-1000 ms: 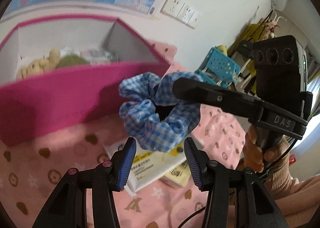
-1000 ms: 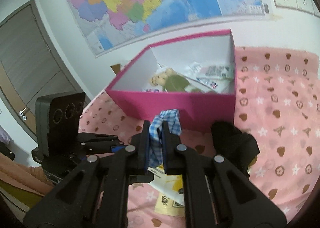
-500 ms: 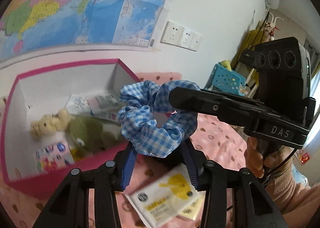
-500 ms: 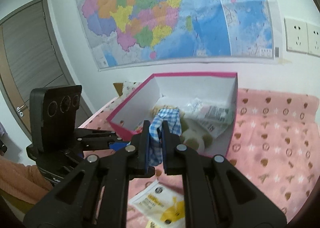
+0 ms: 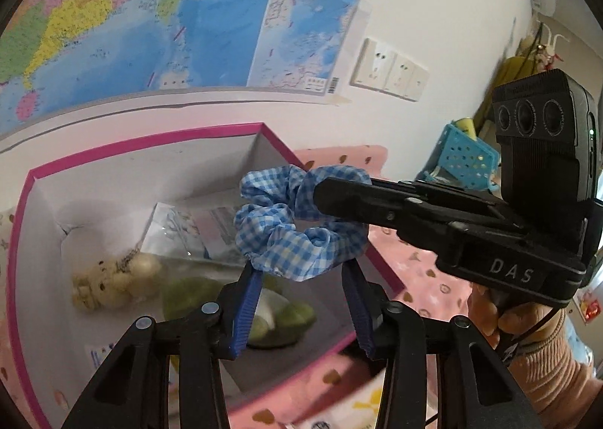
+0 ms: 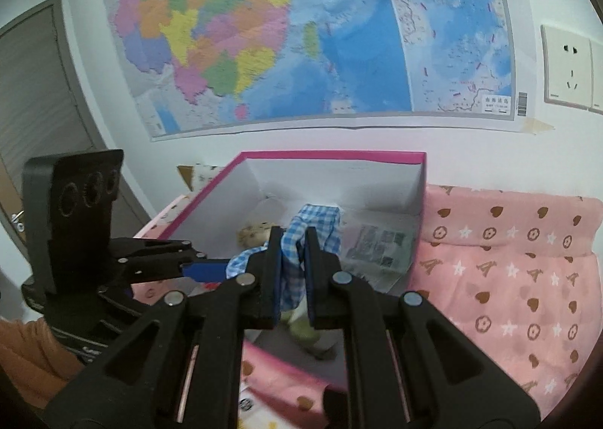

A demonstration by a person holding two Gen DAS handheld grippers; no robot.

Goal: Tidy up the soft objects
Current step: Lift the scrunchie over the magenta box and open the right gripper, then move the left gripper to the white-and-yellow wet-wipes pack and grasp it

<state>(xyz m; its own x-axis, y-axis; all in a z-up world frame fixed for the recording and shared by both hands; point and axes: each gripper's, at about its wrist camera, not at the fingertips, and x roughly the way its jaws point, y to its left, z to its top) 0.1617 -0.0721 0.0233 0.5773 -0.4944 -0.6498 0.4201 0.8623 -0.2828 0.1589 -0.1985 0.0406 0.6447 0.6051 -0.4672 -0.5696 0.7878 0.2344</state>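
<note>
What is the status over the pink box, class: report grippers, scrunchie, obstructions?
Right hand-held gripper shut on blue-and-white checked fabric scrunchie. Left hand-held gripper open beneath it. Scrunchie above open pink cardboard box. Nothing blocking the drop.

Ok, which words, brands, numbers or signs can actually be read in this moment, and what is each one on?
"DAS": raised letters on the black body of the right gripper, seen from the left wrist.
Wall map: small boxed label and barcode at its lower right corner, too small to read.
Packets in the pink box: print too blurred to read.
</note>
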